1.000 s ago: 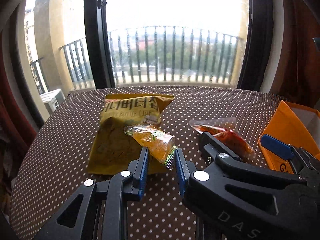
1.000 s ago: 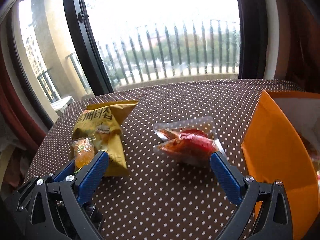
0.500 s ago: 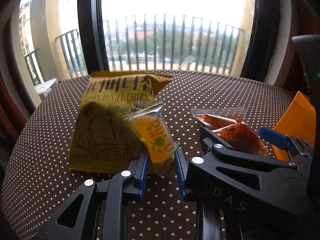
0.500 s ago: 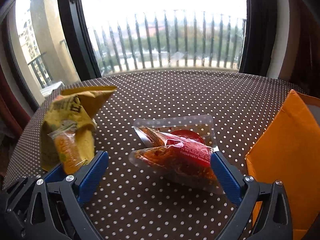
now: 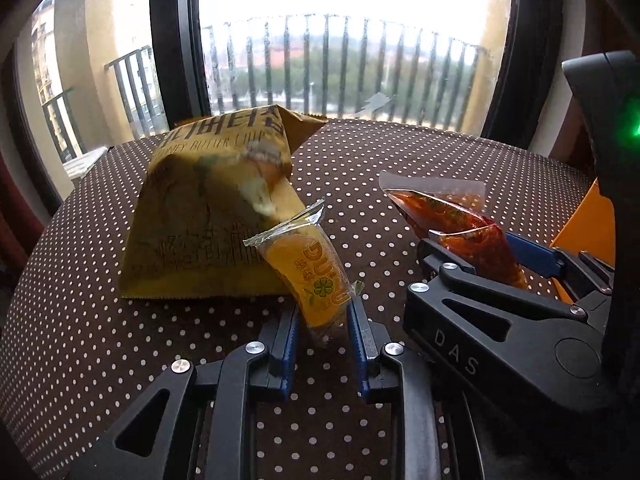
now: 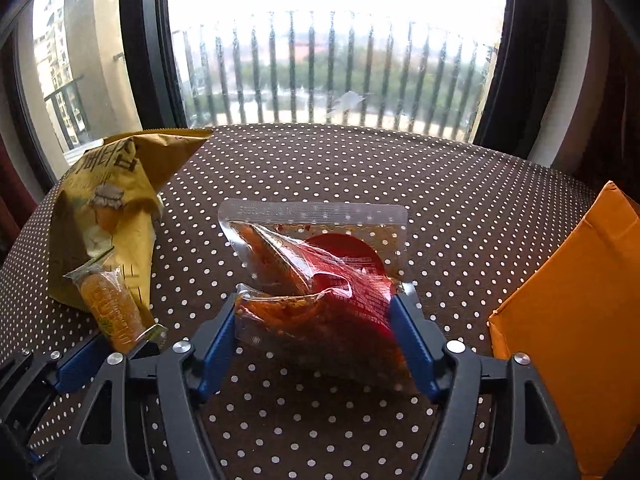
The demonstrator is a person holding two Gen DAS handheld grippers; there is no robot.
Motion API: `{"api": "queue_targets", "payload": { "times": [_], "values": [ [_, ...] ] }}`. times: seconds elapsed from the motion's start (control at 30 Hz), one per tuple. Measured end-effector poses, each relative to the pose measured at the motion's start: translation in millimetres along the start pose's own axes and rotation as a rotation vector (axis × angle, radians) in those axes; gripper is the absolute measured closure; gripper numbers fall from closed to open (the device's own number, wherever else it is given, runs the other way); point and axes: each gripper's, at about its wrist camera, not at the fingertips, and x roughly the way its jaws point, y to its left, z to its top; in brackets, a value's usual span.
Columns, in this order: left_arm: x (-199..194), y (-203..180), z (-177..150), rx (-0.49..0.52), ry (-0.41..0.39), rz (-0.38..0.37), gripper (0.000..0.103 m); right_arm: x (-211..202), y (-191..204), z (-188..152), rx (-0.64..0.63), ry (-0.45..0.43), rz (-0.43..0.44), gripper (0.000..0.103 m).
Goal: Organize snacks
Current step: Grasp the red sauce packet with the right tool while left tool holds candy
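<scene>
My left gripper (image 5: 322,320) is shut on a small orange snack packet (image 5: 316,276), held tilted in front of a yellow chip bag (image 5: 208,216) that lies on the table. In the right wrist view the same packet (image 6: 112,312) shows at the lower left, beside the chip bag (image 6: 108,208). My right gripper (image 6: 314,312) is closing on a clear pouch of red snack (image 6: 320,280). Both blue pads touch the pouch's sides, and it buckles upward between them. The left wrist view also shows the red pouch (image 5: 460,224) in the right gripper (image 5: 484,256).
A brown cloth with white dots covers the round table (image 6: 440,200). An orange cardboard box (image 6: 568,320) stands open at the right edge, close to the right gripper's outer finger. Behind the table are a large window and balcony railing.
Both grippers have come down and closer to the table. The right jaws have narrowed from wide open onto the red pouch, which now bulges. The left still holds the orange packet.
</scene>
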Motion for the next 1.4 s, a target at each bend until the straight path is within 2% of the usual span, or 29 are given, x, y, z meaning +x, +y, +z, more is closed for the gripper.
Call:
{"api": "queue_targets", "payload": {
  "times": [0.33,0.8,0.87,0.9,1.0,1.03,1.1,1.4],
  "values": [
    [-16,4,-16,-0.007,-0.007,0.001,0.083,-19,5,-11,-0.024,-0.012,0.024,0.046],
    [-54,17,-66,-0.023,0.021,-0.014,0.083,-60,33,-52,-0.106,0.029,0.112,0.049],
    [-56,19,-67,-0.027,0.021,-0.018,0.077,-65,34,-55,-0.104,0.033,0.119,0.049],
    [-57,17,-69,-0.029,0.018,-0.016,0.068,-67,33,-56,-0.099,0.034,0.122,0.049],
    [-57,18,-67,-0.029,0.017,-0.012,0.054,-70,29,-57,-0.075,0.032,0.130,0.050],
    [-56,17,-65,-0.030,0.018,-0.012,0.043,-70,27,-56,-0.062,0.034,0.136,0.051],
    [-53,14,-58,-0.021,0.012,-0.004,0.035,-67,24,-51,-0.037,0.036,0.146,0.051],
    [-32,10,-22,-0.029,0.016,0.056,0.032,-60,11,-30,0.039,0.005,0.162,0.054]
  ]
}}
